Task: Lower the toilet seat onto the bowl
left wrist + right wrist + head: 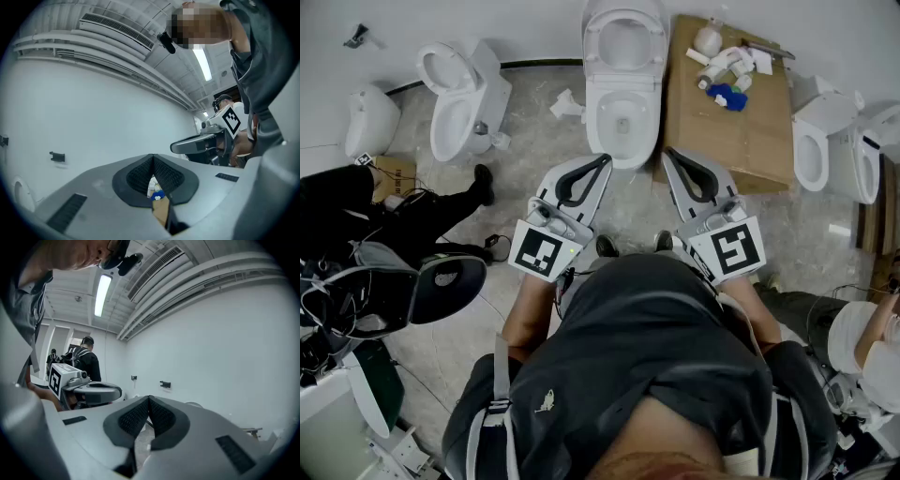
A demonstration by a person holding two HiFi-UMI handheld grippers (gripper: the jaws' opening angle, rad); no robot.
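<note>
Head view puts my left hand-held gripper [602, 161] just short of the middle toilet, jaws pressed together with nothing pinched. The left gripper view agrees: the pads meet at their tips. Just beyond it, the toilet seat [592, 42] stands raised at the far end of the open bowl [594, 122]. I think a lid is up behind it, though from this steep angle I cannot be sure. My right hand-held gripper [670, 153] hovers level with the left one, near the bowl's right side, and its jaws are likewise closed on nothing.

I judge the task is not yet begun, and this is the approach. The next move calls for reaching far over the bowl and catching the seat's upper edge. Either a jaw hooks behind it or the jaws spread to take the rim, and then the seat is eased forward and down, not dropped.

At the left a person in black [394, 211] sits on the mottled grey floor [525, 159]. Two loose toilets [459, 103] stand by the far wall. Right of my toilet lies a flat cardboard box [741, 141] carrying white fittings [722, 61] and a blue piece [728, 97]. More toilets [814, 141] stand at the far right.
</note>
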